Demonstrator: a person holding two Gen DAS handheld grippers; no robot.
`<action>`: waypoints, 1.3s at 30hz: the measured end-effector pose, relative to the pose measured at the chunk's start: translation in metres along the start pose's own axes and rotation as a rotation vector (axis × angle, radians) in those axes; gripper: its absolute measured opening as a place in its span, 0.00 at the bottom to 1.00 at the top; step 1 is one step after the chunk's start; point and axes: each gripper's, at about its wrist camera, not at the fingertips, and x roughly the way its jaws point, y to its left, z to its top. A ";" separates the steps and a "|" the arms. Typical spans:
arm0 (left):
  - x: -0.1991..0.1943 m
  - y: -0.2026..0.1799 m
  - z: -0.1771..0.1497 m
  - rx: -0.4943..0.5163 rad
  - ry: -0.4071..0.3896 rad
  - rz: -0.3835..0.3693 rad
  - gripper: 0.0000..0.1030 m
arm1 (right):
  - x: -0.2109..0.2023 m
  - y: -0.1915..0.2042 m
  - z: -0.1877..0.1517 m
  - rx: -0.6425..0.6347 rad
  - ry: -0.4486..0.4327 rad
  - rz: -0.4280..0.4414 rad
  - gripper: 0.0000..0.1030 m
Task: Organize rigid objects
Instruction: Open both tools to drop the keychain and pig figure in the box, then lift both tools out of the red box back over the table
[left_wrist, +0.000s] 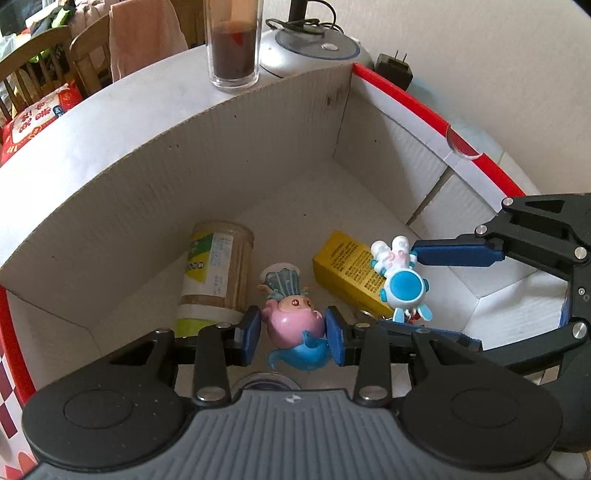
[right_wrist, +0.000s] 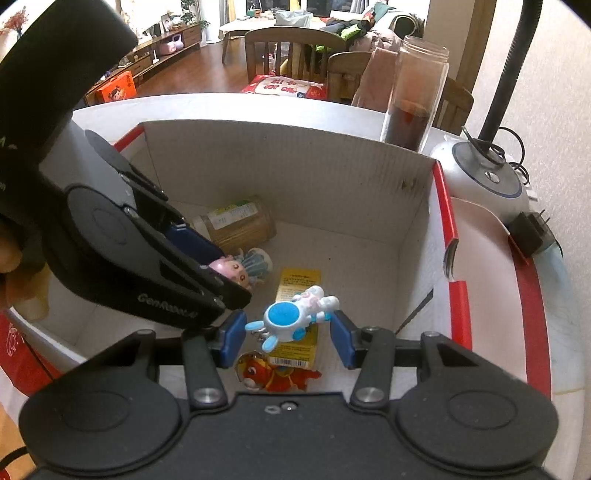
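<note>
Both claws reach down inside the cardboard box (left_wrist: 258, 147), so the toys can be set down on its floor. The left claw (left_wrist: 293, 334) pinches the pink mermaid figure (left_wrist: 293, 321); the right claw (right_wrist: 290, 334) pinches the white-and-blue figure (right_wrist: 290, 319) above the yellow carton (right_wrist: 297, 280), right of the toothpick jar (right_wrist: 236, 225).

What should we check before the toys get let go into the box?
1. Pink and blue doll gripped by left tool: ok, both pads press its sides.
2. White and blue figure gripped by right tool: cannot tell, pads sit beside it with gaps showing.
3. Both toys inside the cardboard box: ok.
4. Landing spot free: not ok, the yellow carton and red fish charm lie under the figure.
5. Jar out of the way: ok, lying beside the doll.
</note>
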 end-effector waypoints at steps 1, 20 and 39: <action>0.001 -0.001 0.000 0.004 0.005 0.000 0.36 | 0.000 0.000 0.000 0.001 0.002 -0.002 0.47; -0.034 -0.002 -0.012 -0.007 -0.076 -0.004 0.57 | -0.019 0.013 -0.003 0.027 -0.001 -0.035 0.60; -0.128 0.022 -0.061 -0.043 -0.289 0.012 0.57 | -0.079 0.055 0.007 0.076 -0.102 -0.082 0.77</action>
